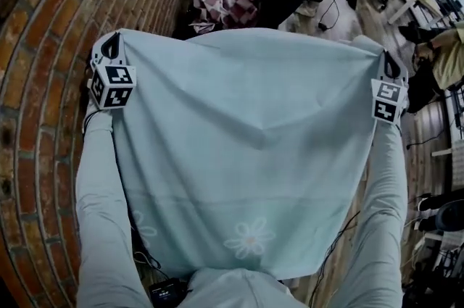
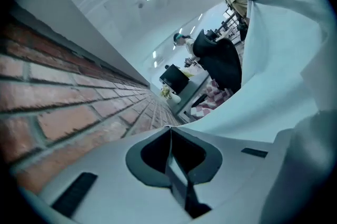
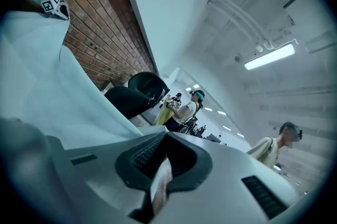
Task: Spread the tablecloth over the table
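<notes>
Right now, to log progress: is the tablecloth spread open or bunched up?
Spread open: the tablecloth hangs flat between the left gripper and right gripper, each clamped on a corner.

tablecloth (image 1: pixel 246 147) between left gripper (image 1: pixel 110 46), right gripper (image 1: pixel 391 67)

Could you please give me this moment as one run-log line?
left gripper: shut on tablecloth corner | right gripper: shut on opposite corner | tablecloth: held up, stretched between grippers

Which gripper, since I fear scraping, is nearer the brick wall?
Left. The left gripper grips a tablecloth corner beside the brick wall; the right gripper is across the tablecloth from it.
</notes>
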A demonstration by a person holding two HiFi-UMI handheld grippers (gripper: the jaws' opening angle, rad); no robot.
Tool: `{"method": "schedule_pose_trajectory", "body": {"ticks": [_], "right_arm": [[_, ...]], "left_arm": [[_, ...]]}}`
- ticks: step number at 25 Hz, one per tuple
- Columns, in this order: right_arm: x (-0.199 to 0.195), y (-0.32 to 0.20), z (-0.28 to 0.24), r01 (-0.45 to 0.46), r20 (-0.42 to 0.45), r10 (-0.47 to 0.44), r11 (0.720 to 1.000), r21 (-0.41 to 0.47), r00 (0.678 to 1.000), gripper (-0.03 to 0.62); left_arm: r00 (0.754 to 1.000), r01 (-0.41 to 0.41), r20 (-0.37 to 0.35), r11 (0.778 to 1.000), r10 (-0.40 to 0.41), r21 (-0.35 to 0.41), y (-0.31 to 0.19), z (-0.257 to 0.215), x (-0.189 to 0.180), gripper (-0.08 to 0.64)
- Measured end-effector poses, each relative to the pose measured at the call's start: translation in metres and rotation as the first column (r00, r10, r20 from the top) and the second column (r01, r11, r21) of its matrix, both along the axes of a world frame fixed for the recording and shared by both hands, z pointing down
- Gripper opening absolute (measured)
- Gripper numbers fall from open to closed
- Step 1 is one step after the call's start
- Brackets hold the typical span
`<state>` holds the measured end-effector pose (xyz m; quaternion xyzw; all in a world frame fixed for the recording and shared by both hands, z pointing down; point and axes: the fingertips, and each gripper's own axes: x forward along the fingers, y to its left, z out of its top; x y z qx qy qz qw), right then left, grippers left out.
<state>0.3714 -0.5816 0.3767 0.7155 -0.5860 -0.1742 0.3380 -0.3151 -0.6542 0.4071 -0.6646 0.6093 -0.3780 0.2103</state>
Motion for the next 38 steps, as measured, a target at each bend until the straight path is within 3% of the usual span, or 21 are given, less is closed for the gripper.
{"method": "schedule_pose_trajectory", "body": {"ticks": [4, 11, 14, 16, 19, 20, 21, 23, 27, 32, 38], "right_arm": [[-0.007, -0.03, 0.073, -0.026, 0.033, 0.03, 0.994, -0.108, 0.999, 0.021], [-0.006, -0.035, 0.155, -0.059, 0.06, 0.076, 0.966, -0.253, 0.995, 0.021], [0.005, -0.028, 0.19, -0.098, 0.115, 0.146, 0.931, -0.351, 0.983, 0.021], [0.007, -0.023, 0.213, -0.108, 0.153, 0.19, 0.897, -0.428, 0.97, 0.023], [0.001, -0.017, 0.235, -0.07, 0.194, 0.185, 0.871, -0.486, 0.963, 0.023], [-0.003, -0.016, 0.24, -0.051, 0.207, 0.176, 0.866, -0.497, 0.962, 0.023], [-0.006, -0.015, 0.244, -0.035, 0.218, 0.167, 0.862, -0.505, 0.962, 0.025], [-0.013, -0.014, 0.247, -0.013, 0.236, 0.154, 0.861, -0.508, 0.96, 0.041], [-0.025, -0.008, 0.238, 0.008, 0.273, 0.136, 0.884, -0.468, 0.952, 0.124], [-0.039, 0.016, 0.21, 0.048, 0.312, 0.09, 0.911, -0.409, 0.946, 0.127], [-0.086, 0.084, 0.192, 0.177, 0.344, -0.036, 0.905, -0.388, 0.938, 0.127]], "left_arm": [[1.0, -0.004, -0.011, 0.993, 0.003, -0.121, -0.032, 0.087, -0.006, 0.025], [0.999, 0.023, -0.017, 0.972, -0.027, -0.235, -0.036, 0.154, -0.014, 0.025], [0.998, 0.042, -0.032, 0.963, -0.052, -0.268, -0.03, 0.171, -0.013, 0.025], [0.993, 0.053, -0.083, 0.949, -0.082, -0.31, -0.027, 0.184, -0.015, 0.025], [0.977, 0.057, -0.167, 0.917, -0.132, -0.394, -0.018, 0.207, -0.015, 0.034], [0.973, 0.054, -0.183, 0.908, -0.142, -0.416, -0.014, 0.213, -0.014, 0.084], [0.97, 0.05, -0.195, 0.902, -0.147, -0.43, -0.01, 0.218, -0.013, 0.133], [0.965, 0.031, -0.222, 0.9, -0.141, -0.436, -0.003, 0.222, -0.01, 0.155], [0.941, -0.006, -0.307, 0.9, -0.142, -0.435, 0.008, 0.218, -0.005, 0.219], [0.93, -0.03, -0.346, 0.91, -0.127, -0.414, 0.038, 0.191, 0.001, 0.23], [0.925, -0.09, -0.368, 0.892, -0.089, -0.442, 0.117, 0.171, 0.038, 0.23]]}}
